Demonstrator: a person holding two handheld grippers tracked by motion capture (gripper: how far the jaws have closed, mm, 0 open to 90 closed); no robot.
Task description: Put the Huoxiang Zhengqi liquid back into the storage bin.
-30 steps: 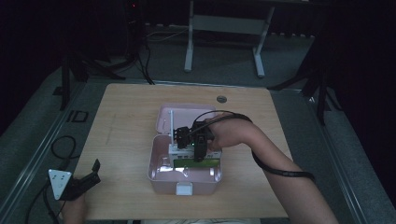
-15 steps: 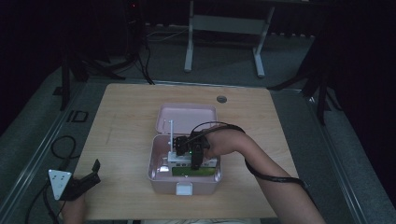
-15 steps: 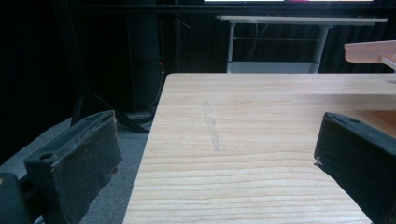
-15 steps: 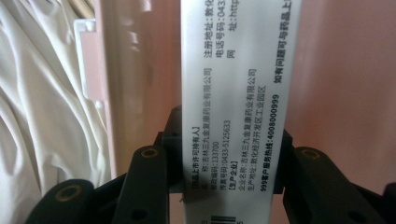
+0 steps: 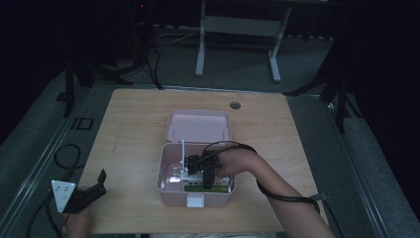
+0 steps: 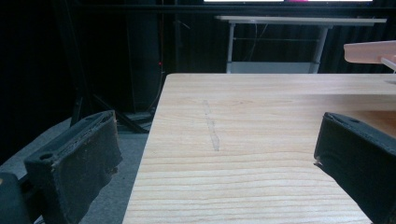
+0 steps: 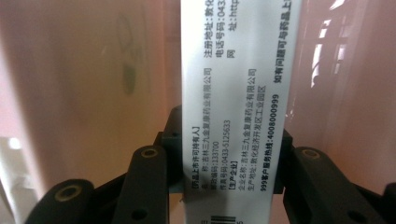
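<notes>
An open pink box (image 5: 162,171) stands mid-table, its lid (image 5: 198,126) folded back behind it. My right gripper (image 5: 199,169) reaches down inside the box, shut on a white printed carton (image 5: 182,151) that stands upright. In the right gripper view the carton (image 7: 238,93) runs up between the black jaws of the right gripper (image 7: 229,158), with the pink box wall (image 7: 84,93) behind it. A green pack (image 5: 208,187) lies at the box's front. My left gripper (image 5: 96,184) rests open at the table's near left corner, and in its own view the left gripper (image 6: 215,154) holds nothing.
The wooden table (image 5: 129,124) has a round cable hole (image 5: 235,105) at the back. A white latch (image 5: 194,201) sticks out from the box's front. Cables lie on the floor (image 5: 64,153) at the left. A metal desk frame (image 5: 237,29) stands beyond the table.
My right gripper has moved toward the person and lower into the pink box, carrying the white carton. The left gripper has stayed put.
</notes>
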